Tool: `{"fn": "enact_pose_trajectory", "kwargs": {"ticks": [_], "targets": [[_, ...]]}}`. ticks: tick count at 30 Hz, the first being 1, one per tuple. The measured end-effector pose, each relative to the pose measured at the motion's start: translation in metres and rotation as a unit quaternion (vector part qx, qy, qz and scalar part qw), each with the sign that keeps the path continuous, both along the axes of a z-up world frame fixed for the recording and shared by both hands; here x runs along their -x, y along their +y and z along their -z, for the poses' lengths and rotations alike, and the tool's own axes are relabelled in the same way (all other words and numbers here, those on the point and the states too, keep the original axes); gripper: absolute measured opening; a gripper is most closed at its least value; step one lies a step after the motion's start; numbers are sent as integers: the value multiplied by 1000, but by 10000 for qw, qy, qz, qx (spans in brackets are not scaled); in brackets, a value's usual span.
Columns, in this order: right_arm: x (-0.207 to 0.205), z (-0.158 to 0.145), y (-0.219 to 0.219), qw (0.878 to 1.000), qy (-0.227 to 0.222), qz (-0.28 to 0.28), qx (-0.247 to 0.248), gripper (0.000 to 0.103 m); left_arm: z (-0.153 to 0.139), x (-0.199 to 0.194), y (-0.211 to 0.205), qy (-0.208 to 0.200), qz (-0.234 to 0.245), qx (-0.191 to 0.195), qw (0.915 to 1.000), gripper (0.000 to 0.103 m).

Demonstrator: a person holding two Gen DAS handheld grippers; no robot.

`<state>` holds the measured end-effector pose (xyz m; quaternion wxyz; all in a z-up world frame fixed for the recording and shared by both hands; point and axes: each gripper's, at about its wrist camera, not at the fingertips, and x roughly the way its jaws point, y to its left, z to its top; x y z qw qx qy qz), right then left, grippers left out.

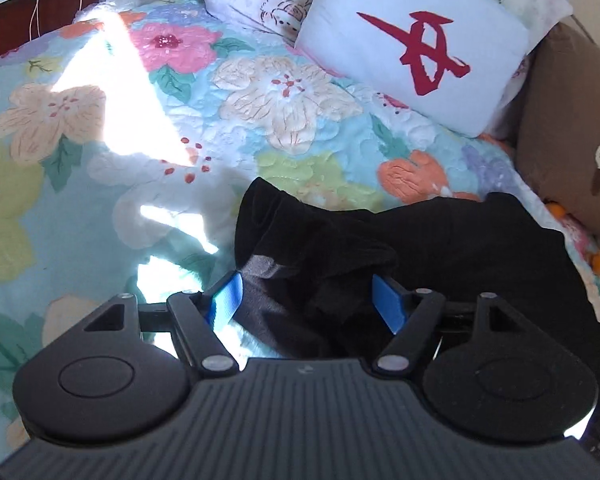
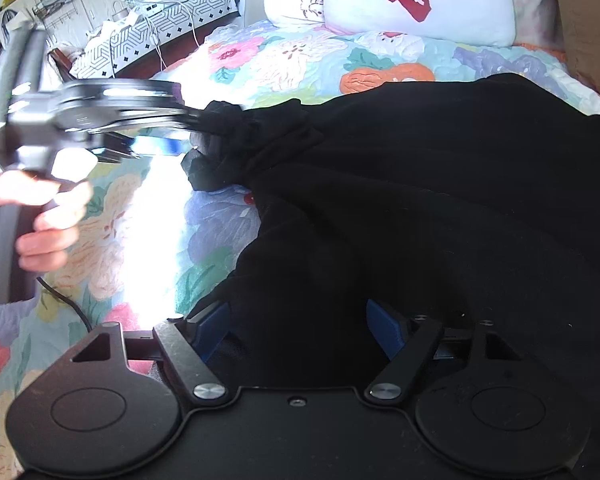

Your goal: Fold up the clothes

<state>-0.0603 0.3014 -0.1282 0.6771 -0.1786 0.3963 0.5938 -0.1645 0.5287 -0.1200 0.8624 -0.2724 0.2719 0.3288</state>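
Black garment (image 2: 420, 200) spread over the floral quilt (image 1: 140, 140), bunched and rumpled, filling the 3 to 6 o'clock part of the right wrist view and the 4 to 6 o'clock part of the left one. One gathered corner pulled up toward 10 o'clock in the right view, apparently hanging from the left gripper (image 2: 188, 128), though motion blur hides the tips there. Seen from its own camera, left gripper (image 1: 312, 300) spread wide, blue pads (image 1: 226, 300) well apart with dark cloth lying between them; real pinch or mere drape, cannot tell. Right gripper (image 2: 300, 328) likewise wide apart, pads sunk in black fabric at 6 o'clock, nothing visibly clamped. Judged step: taking hold of two points before laying the piece flat. To do it well: find a true edge or seam rather than a loose wad, close fully on a single layer, lift both points level, then draw apart until the wrinkles go. Probable risks: grabbing several layers at once, or catching the quilt beneath. White pillow with the red mark (image 1: 412, 60) at 1 o'clock, well apart from the work.
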Motion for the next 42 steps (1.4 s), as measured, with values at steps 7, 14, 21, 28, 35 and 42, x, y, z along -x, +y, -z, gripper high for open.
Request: {"fn": "enact_pose_trajectory", "kwargs": {"ticks": [7, 14, 21, 28, 35, 42], "targets": [[-2, -1, -3, 10000, -9, -97, -7, 80, -31, -3, -11, 819, -145, -1690, 9821, 2], [-6, -3, -8, 9998, 6, -192, 3, 81, -79, 77, 44, 449, -2113, -2156, 9523, 3], [-5, -3, -4, 10000, -4, -63, -22, 86, -55, 106, 90, 1046, -3048, -2358, 9168, 4], [-5, -4, 6, 9999, 33, -96, -37, 86, -51, 144, 105, 1212, -3970, -2392, 8778, 4], [7, 6, 17, 9999, -83, -94, -38, 90, -47, 170, 109, 1438, -4429, -2301, 8545, 10], [5, 7, 15, 9998, -58, 27, -203, 89, -40, 159, 87, 1416, -3919, -1725, 8925, 65]]}}
